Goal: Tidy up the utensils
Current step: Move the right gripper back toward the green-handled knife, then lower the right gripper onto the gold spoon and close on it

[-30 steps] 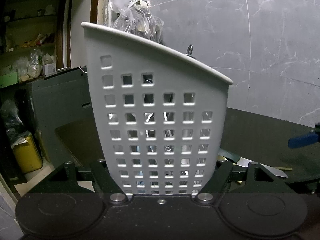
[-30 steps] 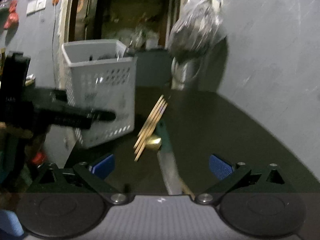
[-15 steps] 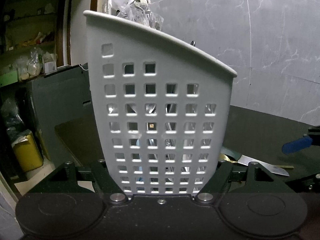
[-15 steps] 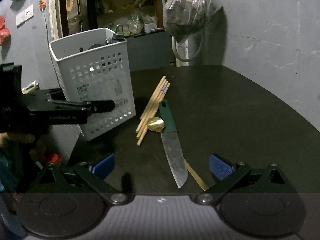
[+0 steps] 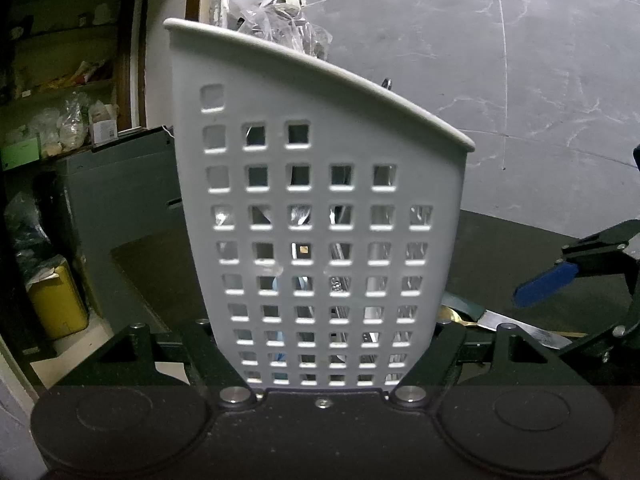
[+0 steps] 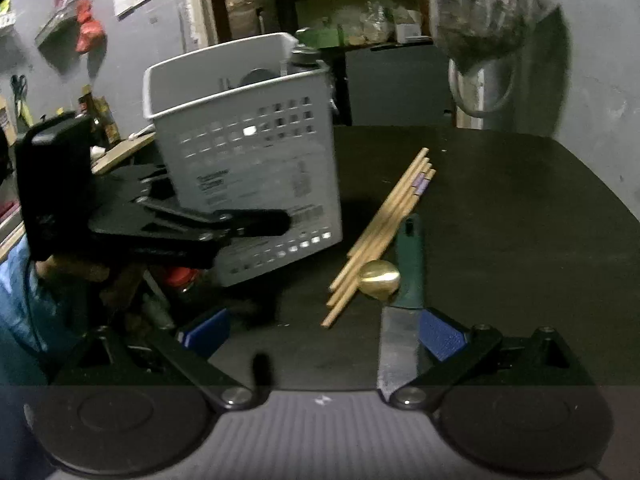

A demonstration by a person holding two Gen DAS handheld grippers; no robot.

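Observation:
My left gripper (image 5: 324, 360) is shut on the lower walls of a white perforated basket (image 5: 320, 200) holding several utensils. In the right wrist view the basket (image 6: 248, 152) leans tilted at the table's left edge, with the left gripper (image 6: 248, 224) clamped on its side. Wooden chopsticks (image 6: 384, 224), a gold spoon (image 6: 380, 276) and a green-handled knife (image 6: 400, 344) lie on the black table (image 6: 520, 220). My right gripper (image 6: 324, 334) stands open just above the table, its right blue pad beside the knife blade. Its blue pad (image 5: 544, 284) also shows in the left wrist view.
A stuffed plastic bag (image 6: 484, 12) hangs on the grey wall behind the table. A grey cabinet (image 5: 120, 200) and cluttered shelves stand beyond the table's left edge, with a yellow container (image 5: 56, 300) on the floor.
My right gripper has swung down and closer to the knife, spoon and chopsticks, and shows further in at the right of the left wrist view. The basket stays clamped.

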